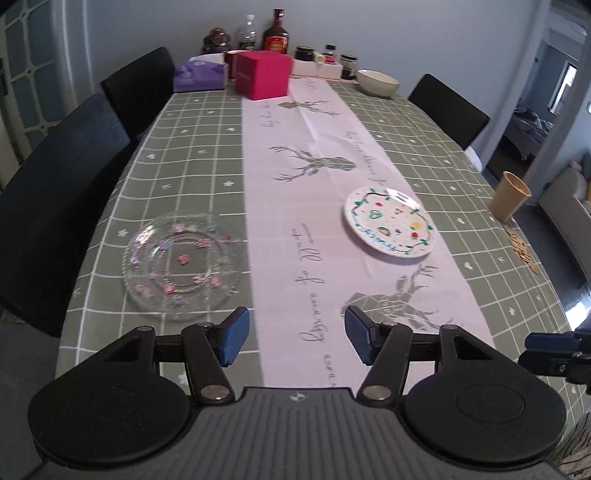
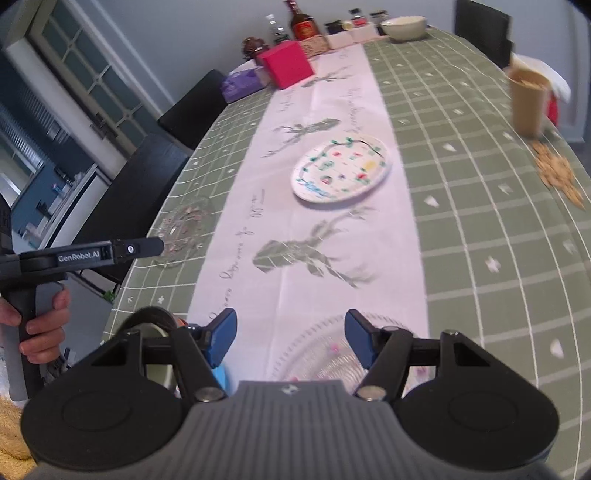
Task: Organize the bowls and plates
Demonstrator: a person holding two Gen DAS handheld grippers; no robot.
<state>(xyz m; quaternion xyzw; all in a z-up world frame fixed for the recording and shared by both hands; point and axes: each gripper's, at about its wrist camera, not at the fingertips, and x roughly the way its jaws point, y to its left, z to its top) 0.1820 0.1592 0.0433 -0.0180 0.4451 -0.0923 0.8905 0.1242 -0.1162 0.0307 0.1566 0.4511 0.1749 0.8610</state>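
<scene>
A clear glass plate (image 1: 181,258) with small pink flowers lies on the green checked cloth, just ahead and left of my left gripper (image 1: 295,338), which is open and empty above the white runner. A white painted plate (image 1: 389,225) (image 2: 341,170) sits on the runner further out. A cream bowl (image 1: 376,83) (image 2: 402,26) stands at the far end. My right gripper (image 2: 291,339) is open over a second glass plate (image 2: 328,350) at the near edge, and its pads do not touch it. A dark round dish (image 2: 151,321) sits under its left finger.
Black chairs (image 1: 55,206) line the left side, with another chair (image 1: 448,107) at the far right. A red box (image 1: 262,74), a purple tissue box (image 1: 199,75) and bottles (image 1: 275,33) crowd the far end. A tan cup (image 2: 526,103) and scattered crumbs (image 2: 557,173) lie near the right edge.
</scene>
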